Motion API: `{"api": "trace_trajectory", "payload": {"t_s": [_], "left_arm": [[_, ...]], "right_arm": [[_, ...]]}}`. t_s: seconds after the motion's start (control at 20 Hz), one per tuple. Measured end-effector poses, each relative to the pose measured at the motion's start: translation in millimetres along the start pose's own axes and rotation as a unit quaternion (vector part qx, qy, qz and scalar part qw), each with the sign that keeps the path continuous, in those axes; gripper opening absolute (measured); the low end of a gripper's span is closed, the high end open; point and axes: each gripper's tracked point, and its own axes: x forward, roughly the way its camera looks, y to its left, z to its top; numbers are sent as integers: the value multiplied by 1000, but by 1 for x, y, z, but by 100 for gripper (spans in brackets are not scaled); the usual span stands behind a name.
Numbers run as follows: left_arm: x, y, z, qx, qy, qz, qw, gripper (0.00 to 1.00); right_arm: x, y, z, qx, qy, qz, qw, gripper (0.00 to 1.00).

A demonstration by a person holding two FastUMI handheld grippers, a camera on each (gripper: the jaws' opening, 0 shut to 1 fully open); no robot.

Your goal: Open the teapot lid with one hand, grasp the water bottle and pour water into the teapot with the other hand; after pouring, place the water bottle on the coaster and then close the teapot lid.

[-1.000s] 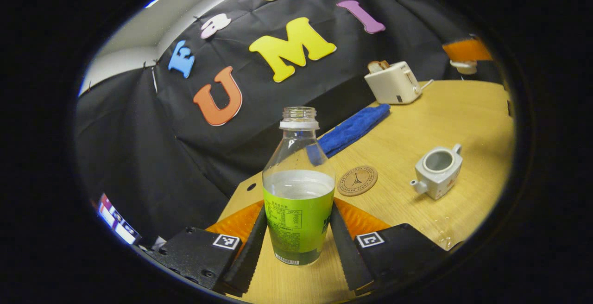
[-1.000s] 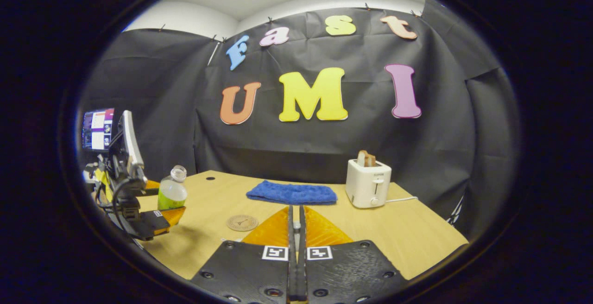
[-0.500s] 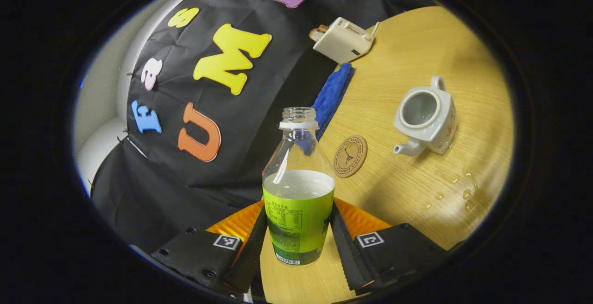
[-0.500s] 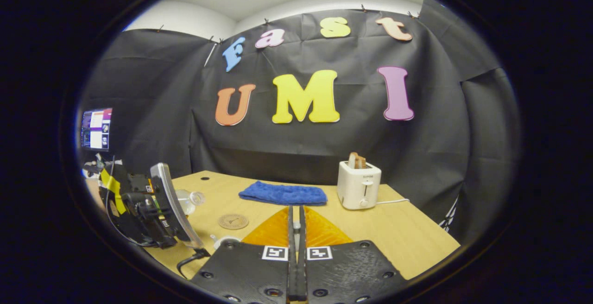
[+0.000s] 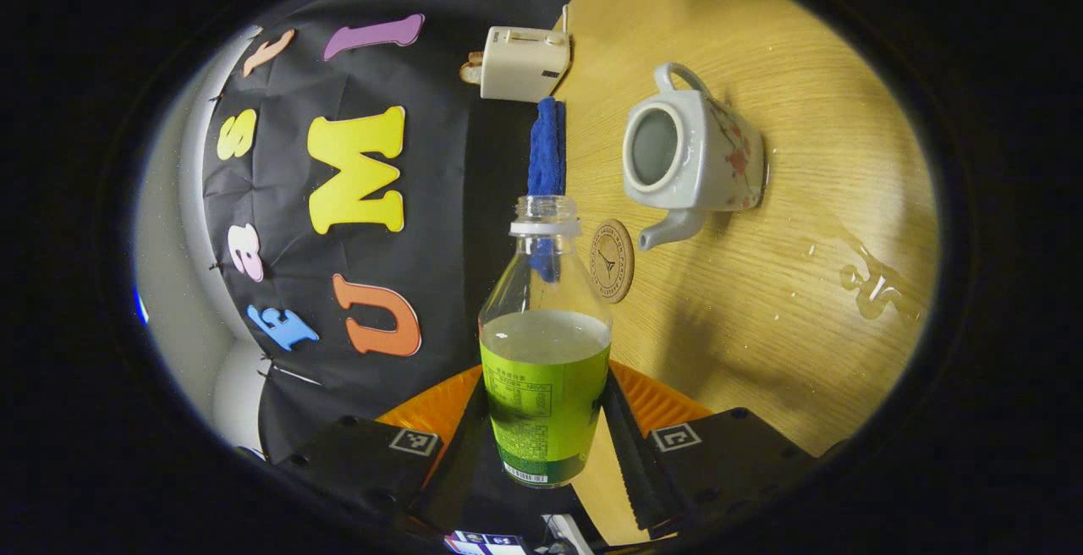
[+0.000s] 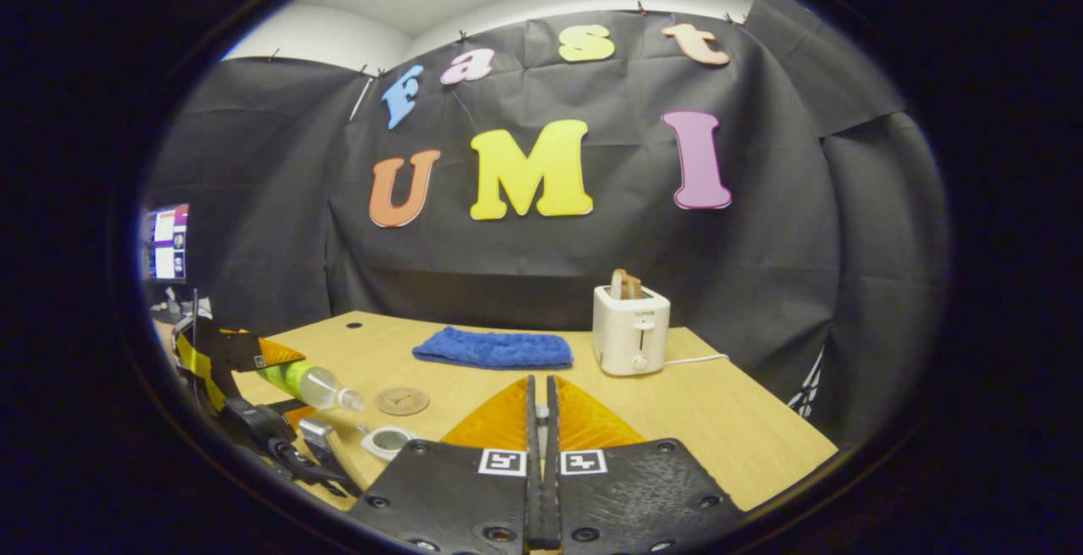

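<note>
Left gripper (image 5: 541, 428) jaws clamped on bottle (image 5: 544, 369), now tipped near horizontal toward open teapot (image 5: 689, 153); pour imminent. Right gripper (image 6: 541, 420) jaws closed, lid unseen.

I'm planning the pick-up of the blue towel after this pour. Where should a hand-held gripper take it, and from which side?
Grip the blue towel across its narrow width near the middle, coming straight down from above. It lies flat as a long folded strip on the wooden table, so there is no edge to get under from the side. Its soft pile should bunch between the fingers. The toaster stands clear to one end.
</note>
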Motion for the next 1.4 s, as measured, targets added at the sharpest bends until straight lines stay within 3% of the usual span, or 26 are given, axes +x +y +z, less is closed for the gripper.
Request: {"api": "trace_trajectory", "payload": {"t_s": [0.25,0.7,1.4], "left_arm": [[-8,9,19,81,-13,14,997,76],[-2,26,27,197,7,48,979,76],[-11,40,36,278,20,60,958,76]], "right_arm": [[-1,4,0,-9,1,4,1000,0],[1,3,-3,-7,5,3,1000,0],[2,-10,-8,0,16,4,1000,0]]}}
